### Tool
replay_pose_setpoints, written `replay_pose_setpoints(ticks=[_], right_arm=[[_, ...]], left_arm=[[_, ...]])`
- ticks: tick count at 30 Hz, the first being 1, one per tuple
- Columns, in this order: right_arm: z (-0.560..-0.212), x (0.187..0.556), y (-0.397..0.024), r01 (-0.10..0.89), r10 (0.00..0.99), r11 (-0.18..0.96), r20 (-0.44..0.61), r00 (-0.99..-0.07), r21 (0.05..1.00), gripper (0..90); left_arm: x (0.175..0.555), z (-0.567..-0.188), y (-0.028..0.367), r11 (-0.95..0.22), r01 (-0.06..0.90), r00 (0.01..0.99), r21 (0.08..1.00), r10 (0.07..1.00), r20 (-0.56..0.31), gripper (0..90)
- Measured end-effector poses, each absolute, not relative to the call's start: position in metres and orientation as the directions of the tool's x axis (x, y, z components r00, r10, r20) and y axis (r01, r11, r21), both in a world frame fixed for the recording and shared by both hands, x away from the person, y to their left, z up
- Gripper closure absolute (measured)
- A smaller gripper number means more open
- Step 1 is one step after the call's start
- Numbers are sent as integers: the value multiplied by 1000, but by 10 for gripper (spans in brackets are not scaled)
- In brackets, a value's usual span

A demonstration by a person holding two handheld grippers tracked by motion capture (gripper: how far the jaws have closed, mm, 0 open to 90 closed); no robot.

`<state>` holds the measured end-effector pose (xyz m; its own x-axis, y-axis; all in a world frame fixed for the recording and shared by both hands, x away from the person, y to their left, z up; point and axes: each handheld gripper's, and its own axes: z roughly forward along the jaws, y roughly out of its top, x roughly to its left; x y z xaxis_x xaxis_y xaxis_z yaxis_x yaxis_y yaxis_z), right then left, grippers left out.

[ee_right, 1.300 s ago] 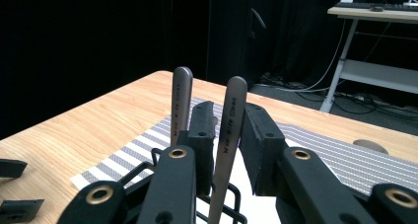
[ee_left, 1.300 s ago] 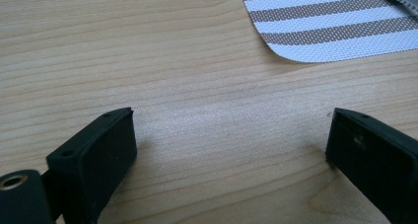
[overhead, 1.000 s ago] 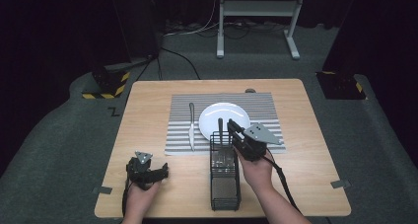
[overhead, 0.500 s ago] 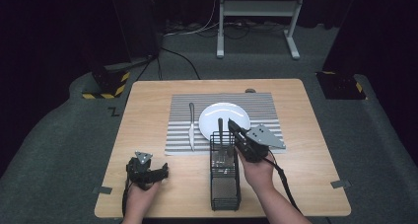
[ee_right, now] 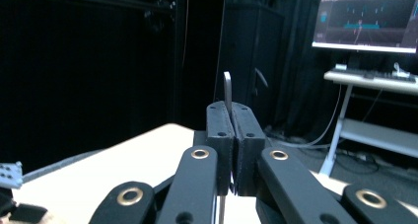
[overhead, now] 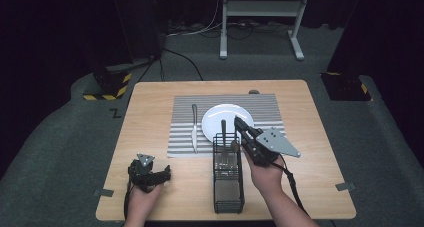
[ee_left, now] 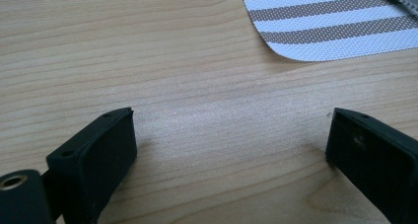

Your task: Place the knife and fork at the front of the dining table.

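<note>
pinching a slim upright metal utensil handle (ee_right: 227, 88) at frame centre, the right gripper (overhead: 243, 130) holds it vertical directly above the black wire caddy (overhead: 228, 179); left gripper (overhead: 156, 177) spread, lower left.

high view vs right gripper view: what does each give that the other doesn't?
High view: the layout, with a white plate and a knife on the striped mat, and a wire cutlery basket in front of them.
Right gripper view: the jaws shut on a thin metal handle standing upright between them, and a lit monitor behind.
Both: the right gripper over the wooden table.
</note>
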<state>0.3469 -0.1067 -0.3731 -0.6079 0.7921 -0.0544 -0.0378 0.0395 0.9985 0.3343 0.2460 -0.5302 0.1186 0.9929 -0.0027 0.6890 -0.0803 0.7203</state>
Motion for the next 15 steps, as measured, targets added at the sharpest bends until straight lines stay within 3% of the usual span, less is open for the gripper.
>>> replay_pose_setpoints(ticks=[15], right_arm=[[-322, 319, -130, -166, 799, -64, -49, -599, 984, 884]], left_arm=[[335, -530, 246, -82, 690, 125, 719, 992, -7, 45]])
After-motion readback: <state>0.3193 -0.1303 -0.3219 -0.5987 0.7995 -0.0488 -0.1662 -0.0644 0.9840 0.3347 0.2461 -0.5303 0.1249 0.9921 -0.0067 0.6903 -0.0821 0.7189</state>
